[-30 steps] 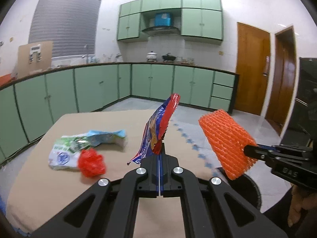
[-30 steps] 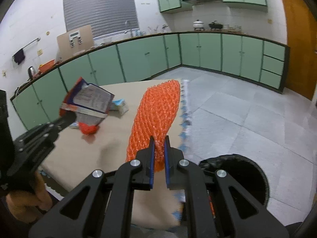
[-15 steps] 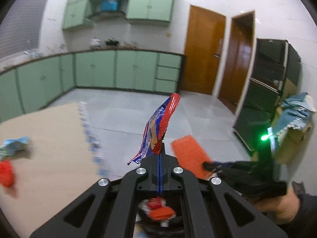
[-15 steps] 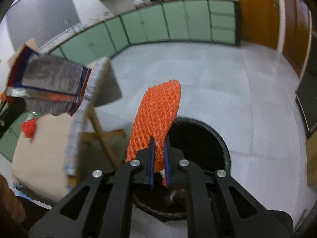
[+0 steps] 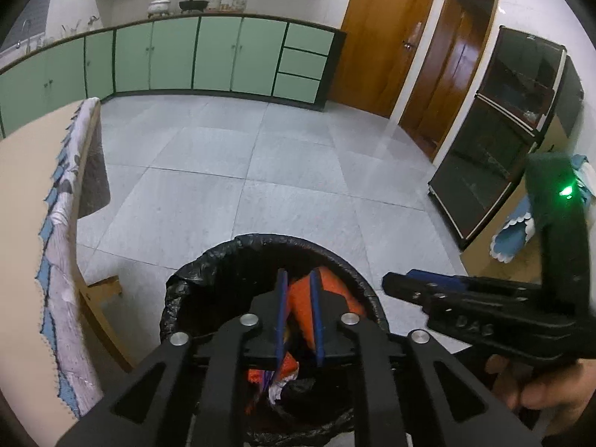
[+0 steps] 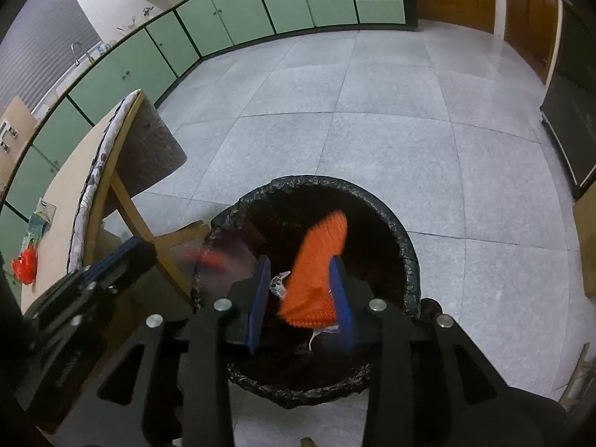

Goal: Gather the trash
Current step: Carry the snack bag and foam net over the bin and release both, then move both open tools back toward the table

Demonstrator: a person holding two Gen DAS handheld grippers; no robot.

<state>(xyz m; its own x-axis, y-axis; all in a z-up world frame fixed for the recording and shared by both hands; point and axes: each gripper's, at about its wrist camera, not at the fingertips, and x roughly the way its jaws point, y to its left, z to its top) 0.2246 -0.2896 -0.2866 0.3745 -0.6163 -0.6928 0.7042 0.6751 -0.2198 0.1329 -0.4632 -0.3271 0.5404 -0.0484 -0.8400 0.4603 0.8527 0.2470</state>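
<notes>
Both grippers hang over the bin (image 6: 409, 260), the black-lined one on the floor just beside the tabletop (image 6: 56, 186), and both are letting go. A second ago each was clamped on a piece of trash above the tabletop; now the left gripper (image 5: 298, 313) and right gripper (image 6: 301, 298) point down into the bin's mouth with their jaws opening.

Between the right gripper's pads the orange net (image 6: 316, 272) is blurred and slipping free, no longer pinched, dropping into the bin. The left gripper has nothing pressed between its pads; a red streak, likely its wrapper (image 6: 212, 259), blurs at the bin's near rim, so it looks to be falling in too, though that is hard to confirm.

That clears two items. More trash, a red scrap (image 6: 24, 264) and pale packets (image 6: 39, 219), lies on the tabletop well away from the bin, so another trip seems needed.
</notes>
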